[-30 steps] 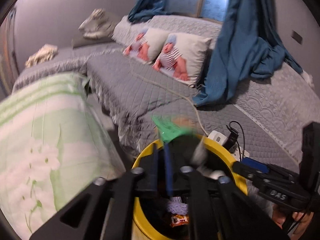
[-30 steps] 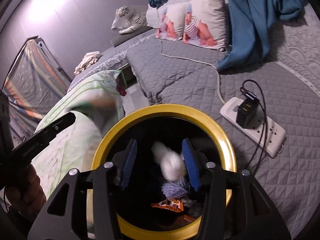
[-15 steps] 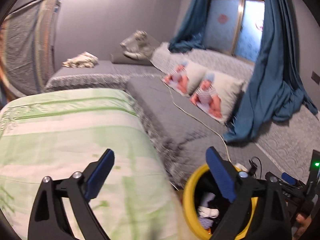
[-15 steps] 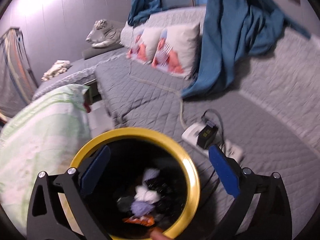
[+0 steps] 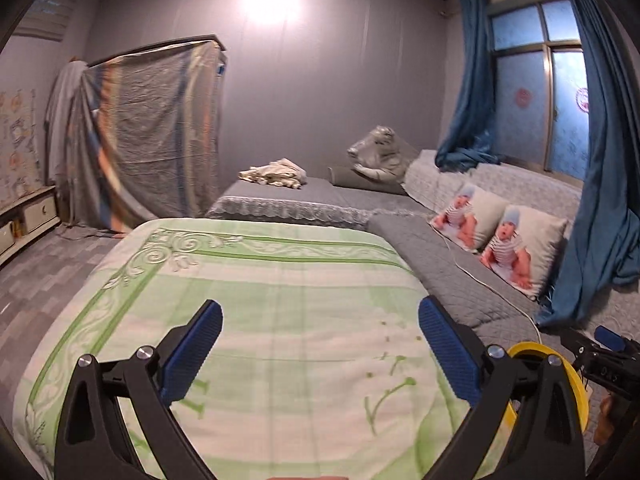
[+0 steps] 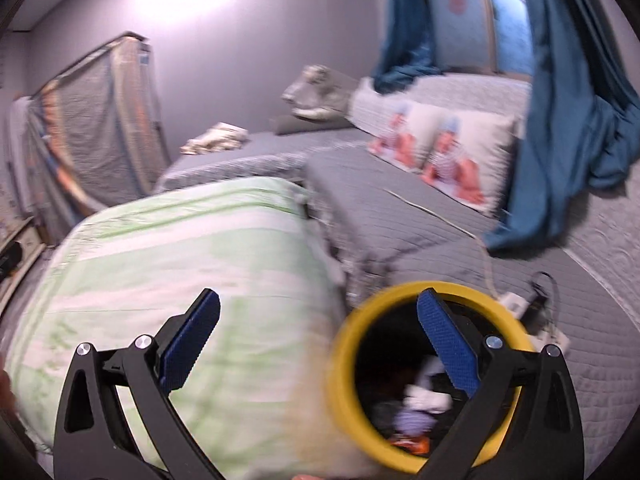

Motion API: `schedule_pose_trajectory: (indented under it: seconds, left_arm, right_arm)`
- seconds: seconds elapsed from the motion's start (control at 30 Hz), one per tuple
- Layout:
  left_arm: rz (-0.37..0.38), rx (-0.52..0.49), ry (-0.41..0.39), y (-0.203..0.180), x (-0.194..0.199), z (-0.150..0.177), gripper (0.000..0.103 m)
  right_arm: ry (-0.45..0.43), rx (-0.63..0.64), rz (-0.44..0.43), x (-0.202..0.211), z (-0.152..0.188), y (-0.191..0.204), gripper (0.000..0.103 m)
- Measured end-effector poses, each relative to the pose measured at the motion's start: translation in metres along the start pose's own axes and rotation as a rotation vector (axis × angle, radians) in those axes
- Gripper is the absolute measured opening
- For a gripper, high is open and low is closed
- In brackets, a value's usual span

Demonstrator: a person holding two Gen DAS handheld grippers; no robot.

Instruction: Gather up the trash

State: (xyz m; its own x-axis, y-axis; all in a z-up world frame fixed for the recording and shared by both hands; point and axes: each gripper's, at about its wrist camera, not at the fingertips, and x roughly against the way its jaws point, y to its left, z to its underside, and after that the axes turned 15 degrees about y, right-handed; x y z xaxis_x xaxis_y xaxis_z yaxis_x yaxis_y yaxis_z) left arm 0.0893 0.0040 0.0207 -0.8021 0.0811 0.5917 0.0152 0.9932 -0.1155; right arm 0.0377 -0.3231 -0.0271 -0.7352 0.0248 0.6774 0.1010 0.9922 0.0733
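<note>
A yellow-rimmed black bin (image 6: 340, 364) stands between the green bed and the grey platform; white, lilac and orange trash (image 6: 420, 408) lies inside it. My right gripper (image 6: 318, 344) is open and empty above the bin's left rim. My left gripper (image 5: 320, 350) is open and empty over the green floral quilt (image 5: 256, 312). The bin's rim (image 5: 576, 384) shows at the lower right of the left wrist view, with the other gripper (image 5: 604, 356) beside it.
A grey quilted platform (image 6: 420, 216) holds two baby-print pillows (image 5: 496, 236), a white cable and a power strip (image 6: 536, 312). Blue curtains (image 5: 600, 200) hang at right. A cloth-covered wardrobe (image 5: 152, 128) stands at the back left. Crumpled cloth (image 5: 276, 172) lies on the far bed.
Both grippers opened and dropped their trash, a green piece and a white wad, into the bin. Both then lifted and swung left, away from the bin, toward the green quilt.
</note>
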Motion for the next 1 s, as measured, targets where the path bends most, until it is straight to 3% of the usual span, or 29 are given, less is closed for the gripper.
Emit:
schedule_pose_trajectory:
  seconds: [0.13,0.37,0.6,1.0]
  left_arm:
    - [-0.038,0.056,-0.032,0.022,0.027,0.008,0.095]
    - [-0.052,0.068,-0.076,0.024,0.065,0.024,0.095]
    - [-0.053,0.046,-0.108,0.008,0.087,0.038,0.095]
    - [-0.012,0.036,-0.074,-0.005,0.083,0.045,0.095]
  right_arm:
    - [-0.053,0.023,-0.010,0.018,0.003,0.036,0.095]
    - [-0.119,0.027,-0.029,0.045,0.019,0.059,0.095]
    - [-0.135,-0.005,-0.036,0.053,0.033,0.051,0.095]
    - [-0.117,-0.024,-0.033,0.042,0.041,0.045,0.095]
